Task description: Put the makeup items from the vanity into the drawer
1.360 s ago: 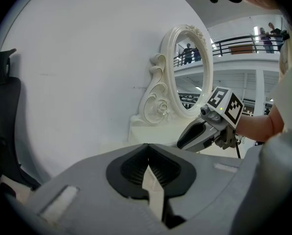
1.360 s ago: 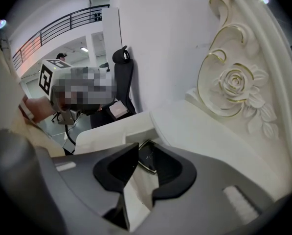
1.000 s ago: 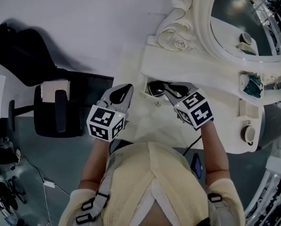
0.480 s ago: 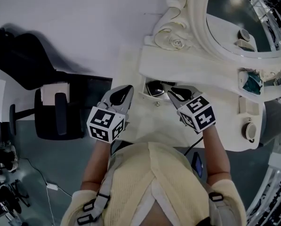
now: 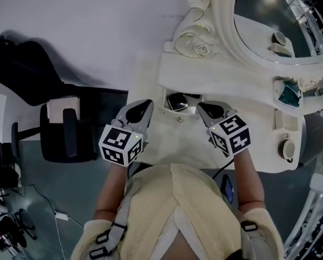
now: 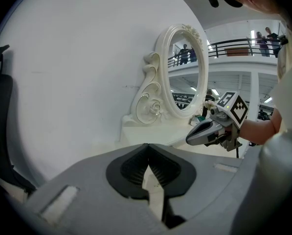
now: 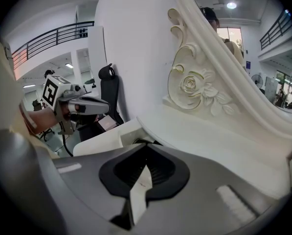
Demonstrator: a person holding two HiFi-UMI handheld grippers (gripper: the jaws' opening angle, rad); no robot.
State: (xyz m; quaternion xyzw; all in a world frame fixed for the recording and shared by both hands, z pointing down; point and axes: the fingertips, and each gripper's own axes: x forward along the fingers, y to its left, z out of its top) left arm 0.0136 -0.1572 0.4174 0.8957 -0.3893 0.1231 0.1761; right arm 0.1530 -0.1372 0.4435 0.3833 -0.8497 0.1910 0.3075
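**A:** As both tools hang in front of the vanity (image 5: pixel 226 80), how do their jaws stand?

**B:** The left hand-held gripper (image 5: pixel 146 103) has its jaws together, with nothing between them. The right hand-held gripper (image 5: pixel 201 106) has just been closing. Its jaws now meet, and nothing is between them either.

**A:** And the drawer (image 5: pixel 176 114)?

**B:** It is pulled open between the two tips, at 12 o'clock from the person. Dark things (image 5: pixel 180 102) lie inside, but I cannot tell what they are.

**A:** Which makeup items sit on the surface?

**B:** They are at 3 o'clock from the drawer, well apart from both tools. There is a teal item (image 5: pixel 291 95), a pale oblong item (image 5: pixel 278 121) at its 6 o'clock, and a round jar (image 5: pixel 286 151) beyond that. The oval mirror (image 5: pixel 269 31) rises at 1 o'clock, and a black chair (image 5: pixel 64 129) stands at 9 o'clock.
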